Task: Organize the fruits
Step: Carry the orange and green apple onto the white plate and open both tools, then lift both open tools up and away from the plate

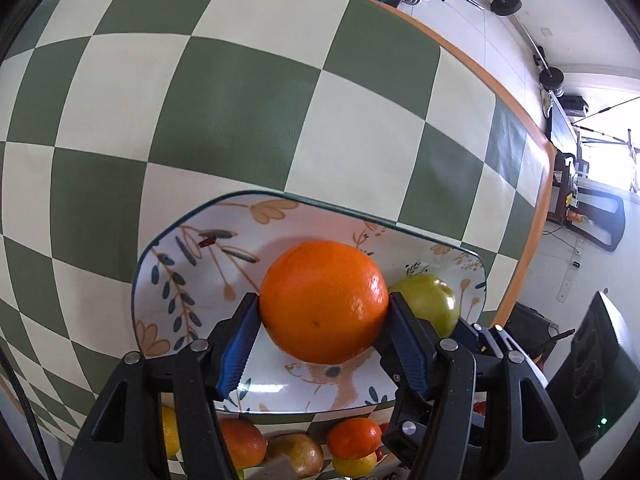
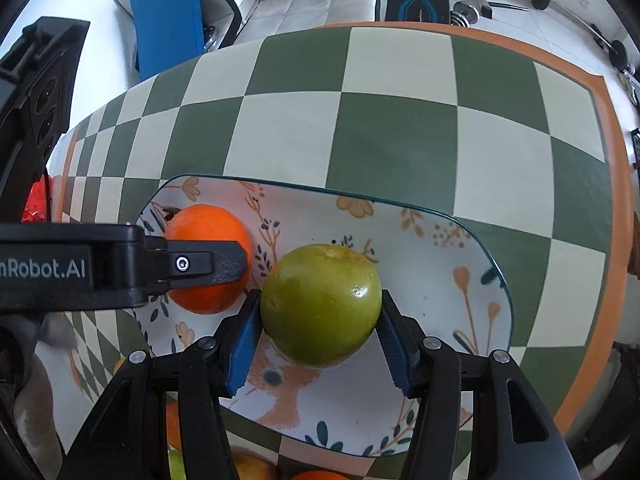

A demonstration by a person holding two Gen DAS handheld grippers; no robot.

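Note:
My left gripper (image 1: 323, 305) is shut on a large orange (image 1: 323, 300) and holds it over the floral plate (image 1: 168, 264). My right gripper (image 2: 320, 304) is shut on a green apple (image 2: 320, 304) over the same plate (image 2: 452, 256). In the left wrist view the green apple (image 1: 430, 300) sits just right of the orange. In the right wrist view the orange (image 2: 208, 232) is at the plate's left end, with the left gripper's finger (image 2: 208, 264) across it. Whether the fruits touch the plate is unclear.
The plate lies on a green and cream checkered tablecloth (image 1: 240, 100) with an orange border (image 2: 612, 240). Several loose fruits lie near the plate's front edge: an orange (image 1: 354, 436), a reddish fruit (image 1: 298, 454), a lemon (image 1: 354, 465). Gym weights (image 1: 506, 4) lie on the floor beyond the table.

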